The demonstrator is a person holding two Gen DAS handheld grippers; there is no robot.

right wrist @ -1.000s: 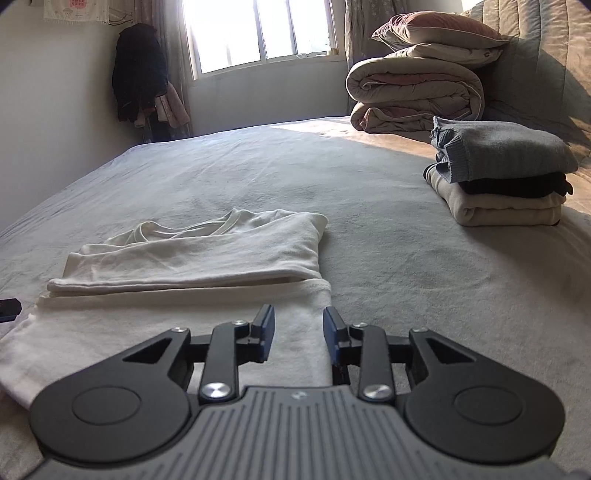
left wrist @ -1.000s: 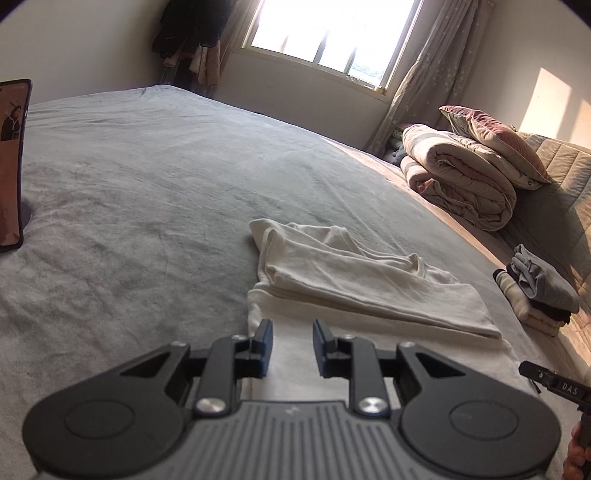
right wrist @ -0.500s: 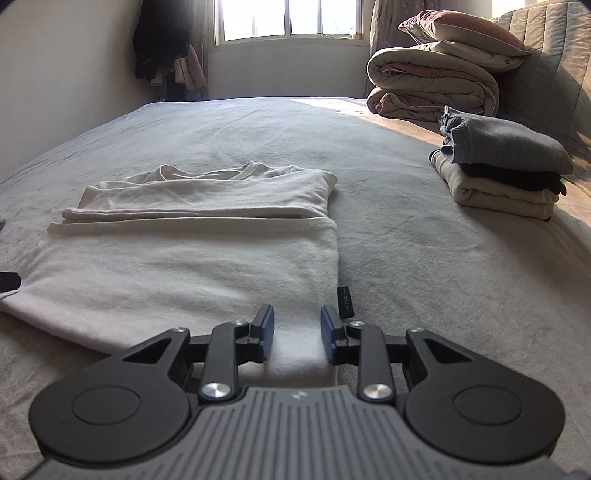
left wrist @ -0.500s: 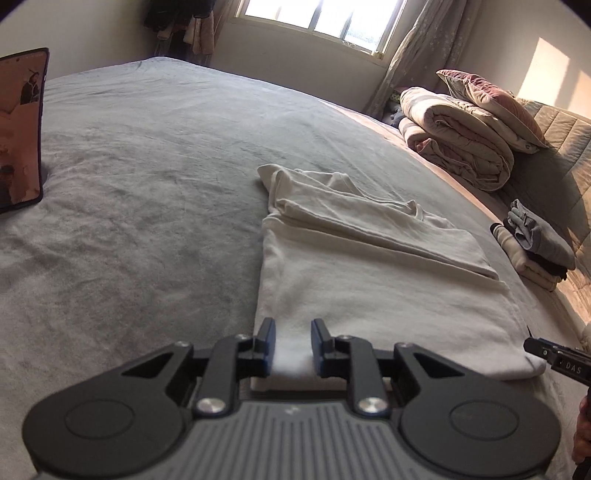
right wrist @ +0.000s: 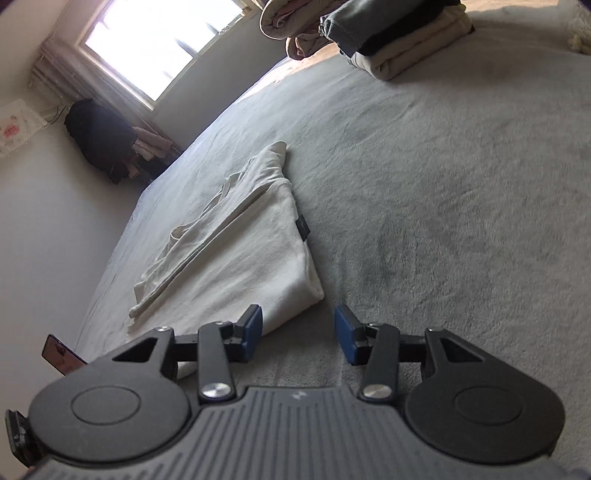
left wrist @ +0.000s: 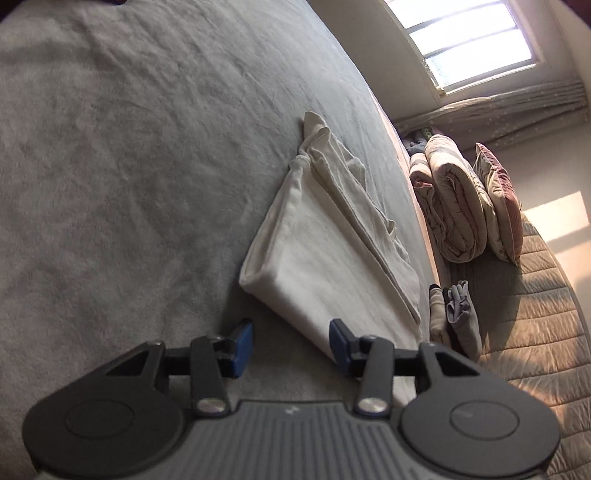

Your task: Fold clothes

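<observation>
The cream garment [left wrist: 325,236] lies flat on the grey bedspread [left wrist: 129,155], partly folded: a narrower folded band with the neckline runs along its far half, and the plain lower half spreads toward both cameras. The left gripper [left wrist: 291,347] hangs just short of the garment's near left corner, its 2 blue-padded jaws spread wide with nothing between them; the right-hand pad overlaps the garment's hem edge in the left wrist view, but whether it touches the cloth cannot be told. The right gripper [right wrist: 298,338] sits just short of the garment's [right wrist: 236,258] near right corner, likewise gaping and empty, with bare bedspread [right wrist: 443,192] showing in the gap and its left-hand pad over the hem. A small dark tag [right wrist: 303,228] sticks out from the garment's right edge, about midway along it. Both views are strongly rolled, so the bed appears tilted. Beyond the garment, well apart from it toward the headboard side, stands a stack of 3 folded clothes [right wrist: 391,33], grey on top, dark in the middle, beige below; behind that are rolled quilts [left wrist: 454,206] with a reddish pillow [left wrist: 502,206] beside them. A phone [right wrist: 61,354] stands on the bedspread left of the garment, and dark clothing [right wrist: 99,140] hangs by the window [right wrist: 155,44].
</observation>
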